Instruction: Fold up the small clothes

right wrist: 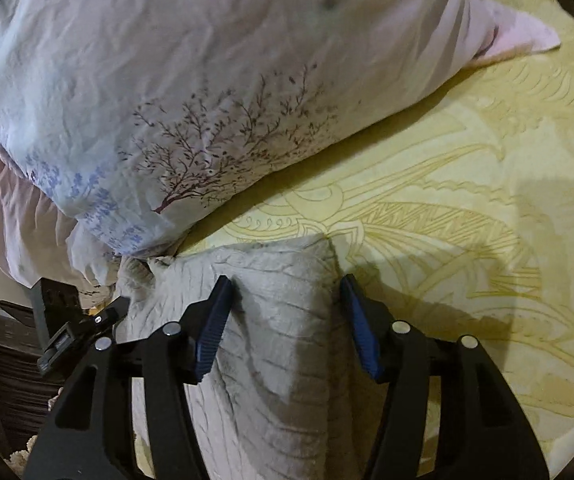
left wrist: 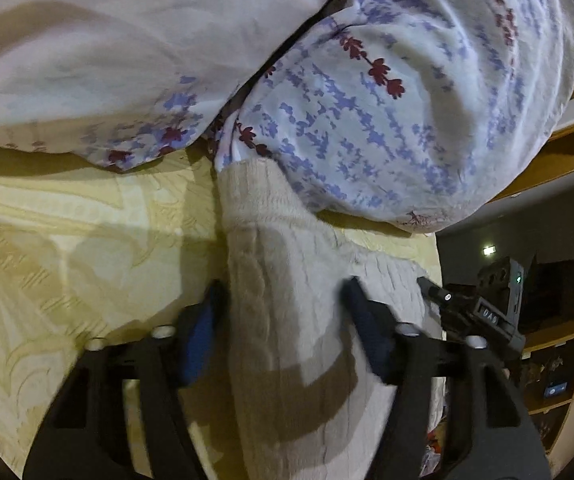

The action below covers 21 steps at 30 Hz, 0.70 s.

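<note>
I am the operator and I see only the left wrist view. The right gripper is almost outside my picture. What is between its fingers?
Observer: The cream knit garment. The right gripper straddles its folded end; I cannot tell if it pinches.
Operator: Does that end lie on the bedding?
Observer: No, on the yellow bedsheet, beside the floral bedding.
Operator: Any other print there?
Observer: Yes, a brown tree.
</note>
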Each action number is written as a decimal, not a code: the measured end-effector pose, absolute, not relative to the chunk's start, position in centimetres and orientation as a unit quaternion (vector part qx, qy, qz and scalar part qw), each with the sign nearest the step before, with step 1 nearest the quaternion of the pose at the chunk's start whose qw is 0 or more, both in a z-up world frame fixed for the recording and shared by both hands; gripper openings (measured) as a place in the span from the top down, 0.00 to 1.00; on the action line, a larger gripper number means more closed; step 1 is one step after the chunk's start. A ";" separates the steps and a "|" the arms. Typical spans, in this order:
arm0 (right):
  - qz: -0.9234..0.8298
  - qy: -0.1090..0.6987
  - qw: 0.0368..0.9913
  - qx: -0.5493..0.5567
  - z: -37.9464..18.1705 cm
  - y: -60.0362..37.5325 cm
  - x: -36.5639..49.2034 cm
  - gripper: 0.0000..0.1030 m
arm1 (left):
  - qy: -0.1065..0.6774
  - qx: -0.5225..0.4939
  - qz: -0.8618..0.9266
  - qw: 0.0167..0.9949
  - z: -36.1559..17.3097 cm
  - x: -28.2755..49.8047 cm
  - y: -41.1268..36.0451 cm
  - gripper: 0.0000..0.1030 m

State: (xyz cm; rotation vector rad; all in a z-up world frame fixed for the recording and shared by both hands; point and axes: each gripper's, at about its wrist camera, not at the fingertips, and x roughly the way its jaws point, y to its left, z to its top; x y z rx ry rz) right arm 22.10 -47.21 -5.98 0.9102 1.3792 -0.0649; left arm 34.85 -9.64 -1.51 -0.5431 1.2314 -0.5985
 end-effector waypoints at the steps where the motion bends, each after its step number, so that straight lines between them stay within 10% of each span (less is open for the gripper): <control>1: -0.020 0.605 0.681 0.413 -6.0 -47.2 22.0 0.76 | 0.563 -0.249 -0.274 0.739 -1.5 35.0 -9.8 0.65; 6: -0.003 0.570 0.711 0.411 -4.3 -47.2 20.9 0.85 | 0.533 -0.238 -0.295 0.757 -0.2 34.2 -10.1 0.87; 21: -0.059 0.572 0.720 0.389 -4.9 -46.9 20.8 0.86 | 0.521 -0.230 -0.265 0.778 -0.9 34.2 -7.3 0.95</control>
